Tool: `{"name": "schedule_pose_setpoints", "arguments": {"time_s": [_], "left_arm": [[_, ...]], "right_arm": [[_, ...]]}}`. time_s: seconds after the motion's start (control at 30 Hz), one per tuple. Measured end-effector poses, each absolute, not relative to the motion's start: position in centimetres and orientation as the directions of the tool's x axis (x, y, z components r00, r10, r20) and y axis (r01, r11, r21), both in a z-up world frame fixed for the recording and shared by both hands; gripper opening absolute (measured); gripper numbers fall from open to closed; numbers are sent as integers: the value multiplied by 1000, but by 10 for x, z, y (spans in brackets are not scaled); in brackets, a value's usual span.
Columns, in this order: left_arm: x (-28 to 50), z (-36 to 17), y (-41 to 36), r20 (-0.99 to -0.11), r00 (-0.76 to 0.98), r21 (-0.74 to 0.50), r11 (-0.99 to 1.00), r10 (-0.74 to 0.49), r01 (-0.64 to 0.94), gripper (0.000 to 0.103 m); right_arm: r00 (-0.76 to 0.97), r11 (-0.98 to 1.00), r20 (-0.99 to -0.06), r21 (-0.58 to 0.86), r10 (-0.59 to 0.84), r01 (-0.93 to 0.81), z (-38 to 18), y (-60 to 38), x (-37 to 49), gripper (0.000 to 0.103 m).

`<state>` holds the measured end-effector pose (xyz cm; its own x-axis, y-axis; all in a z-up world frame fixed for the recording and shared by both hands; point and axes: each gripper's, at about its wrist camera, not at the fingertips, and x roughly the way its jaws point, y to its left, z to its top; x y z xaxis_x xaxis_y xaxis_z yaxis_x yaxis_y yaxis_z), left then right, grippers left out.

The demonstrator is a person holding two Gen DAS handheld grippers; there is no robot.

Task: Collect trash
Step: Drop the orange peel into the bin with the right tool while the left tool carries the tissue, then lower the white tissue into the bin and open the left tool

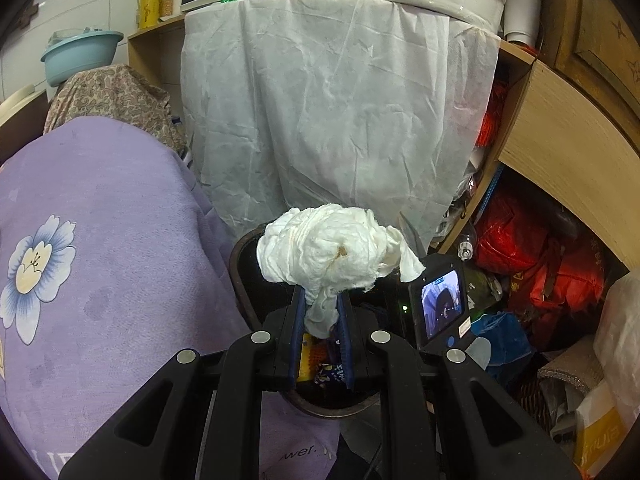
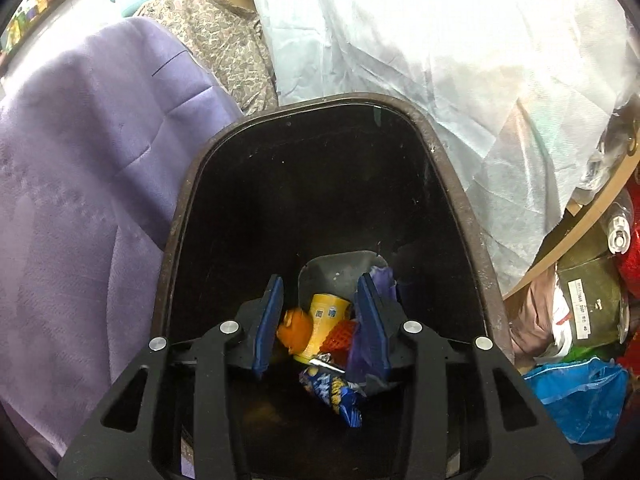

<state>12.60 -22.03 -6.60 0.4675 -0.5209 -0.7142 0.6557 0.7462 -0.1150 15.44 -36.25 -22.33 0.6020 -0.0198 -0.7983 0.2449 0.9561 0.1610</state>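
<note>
**Tissue wad over bin, right jaws empty**

Cluttered storage corner: purple floral cover (image 1: pixel 100 240) at left, white sheet (image 1: pixel 340 100) draped behind, red bags (image 1: pixel 520 248) under a wooden shelf at right. We see a dark trash bin (image 2: pixel 456 184) on the floor between them.

Left gripper (image 1: pixel 322 312) is pinched tight on the tail of a crumpled white tissue wad (image 1: pixel 332 248), and the wad's bulk stands above the fingertips, over the bin's mouth.

Right gripper (image 2: pixel 320 320) hangs inside the bin's opening, jaws spread with nothing between the pads. Below it lie 1 yellow cup (image 2: pixel 326 320), an orange scrap (image 2: pixel 296 326), a blue snack wrapper (image 2: pixel 336 392).

We judge the wad light, soft, compressible, not fragile, slightly stained. The twisted tail is the best hold, since the fluffy top would just squash or tear.
</note>
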Motion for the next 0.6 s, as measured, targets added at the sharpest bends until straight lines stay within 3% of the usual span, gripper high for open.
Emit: {"name": "schedule_pose_setpoints", "arguments": {"time_s": [0.4, 0.6], "left_arm": [[144, -121, -275, -808, 368, -102, 725, -460, 682, 16], [144, -148, -304, -834, 333, -89, 702, -441, 707, 16]], "right_arm": [[644, 907, -735, 98, -211, 409, -197, -388, 90, 54], [632, 880, -718, 57, -292, 472, -192, -402, 68, 55]]}}
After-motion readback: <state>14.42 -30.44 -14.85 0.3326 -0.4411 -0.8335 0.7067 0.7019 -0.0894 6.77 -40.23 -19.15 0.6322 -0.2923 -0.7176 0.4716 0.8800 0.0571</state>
